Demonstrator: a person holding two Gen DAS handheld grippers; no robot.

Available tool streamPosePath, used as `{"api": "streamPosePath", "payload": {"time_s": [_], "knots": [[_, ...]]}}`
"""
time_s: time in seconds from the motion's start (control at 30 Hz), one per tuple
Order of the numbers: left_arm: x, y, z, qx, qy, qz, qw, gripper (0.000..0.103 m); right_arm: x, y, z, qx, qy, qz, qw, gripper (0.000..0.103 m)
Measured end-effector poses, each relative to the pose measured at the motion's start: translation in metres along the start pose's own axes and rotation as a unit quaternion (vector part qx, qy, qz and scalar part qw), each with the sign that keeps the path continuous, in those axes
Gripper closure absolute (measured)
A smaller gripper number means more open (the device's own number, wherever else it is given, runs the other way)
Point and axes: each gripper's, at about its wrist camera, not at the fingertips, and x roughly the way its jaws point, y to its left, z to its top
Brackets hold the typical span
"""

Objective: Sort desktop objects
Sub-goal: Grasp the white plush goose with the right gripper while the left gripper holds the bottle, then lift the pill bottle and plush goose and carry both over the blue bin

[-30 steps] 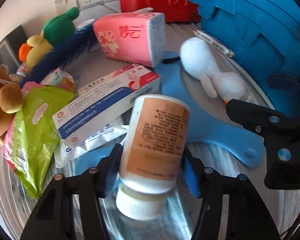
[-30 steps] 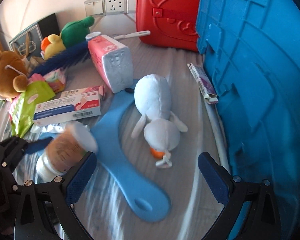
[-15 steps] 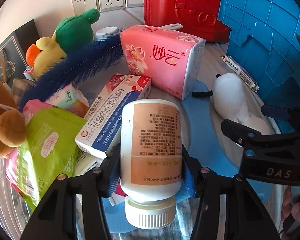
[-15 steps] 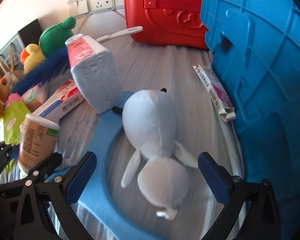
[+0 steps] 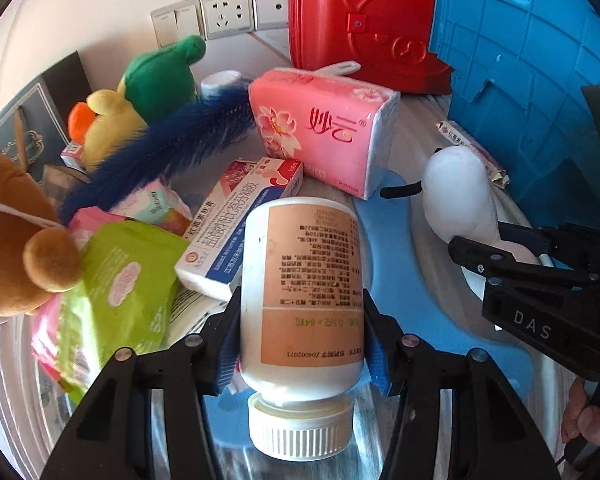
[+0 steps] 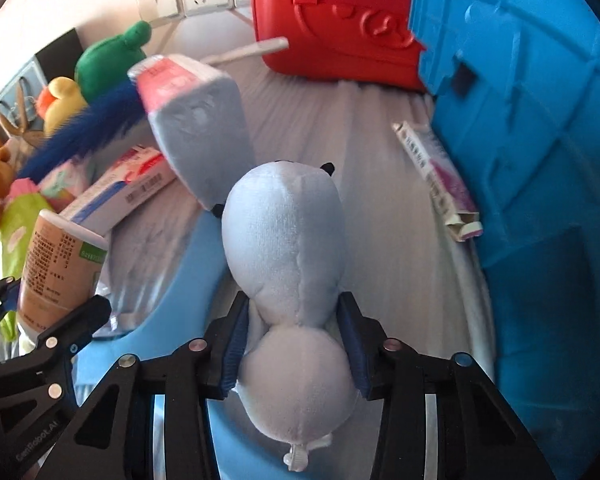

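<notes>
A: Counting grippers: two. Left gripper (image 5: 302, 344) clamping one white bottle (image 5: 302, 296) between blue pads, cap (image 5: 300, 426) pointing back at the lens, tan label facing up.

B: Confirming from the right wrist view. Right gripper (image 6: 296, 348) pinching one white plush (image 6: 288, 248) at the narrow neck between body and head. Seeming to rest on the blue board (image 6: 196, 280).

A: Tallying plush: four. White one, brown bear (image 5: 16, 236), yellow duck (image 5: 104, 120), green toy (image 5: 160, 76). All soft, rounded, short-piled.

B: Boxes?

A: Noting two cardboard cartons: one red, white and blue, lying flat (image 5: 244, 220) just behind the bottle; one slim (image 6: 436, 176), flap open, lying against the blue bin (image 6: 540, 120).

B: Adding one pink tissue pack (image 5: 324, 128), soft plastic wrap, brick-shaped, standing on a long edge. One fuzzy dark-blue brush (image 5: 160, 152) lying beside it.

A: Logging one green crinkled pouch (image 5: 116, 288) left of the bottle, glossy film. One red hard case (image 5: 360, 24) with embossed relief, standing by the wall. Bin rigid, gridded plastic.

B: Bottle held clear above the clutter; smooth cylinder, ribbed cap.
</notes>
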Motion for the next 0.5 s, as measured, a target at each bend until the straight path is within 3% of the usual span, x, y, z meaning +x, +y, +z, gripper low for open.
{"api": "streamPosePath", "payload": {"time_s": [0.5], "knots": [[-0.148,-0.001,-0.024,-0.025,-0.098,0.051,0.9936,0.052,-0.15,0.067,-0.041,-0.061,-0.114,0.021,0.991,0.06]]}}
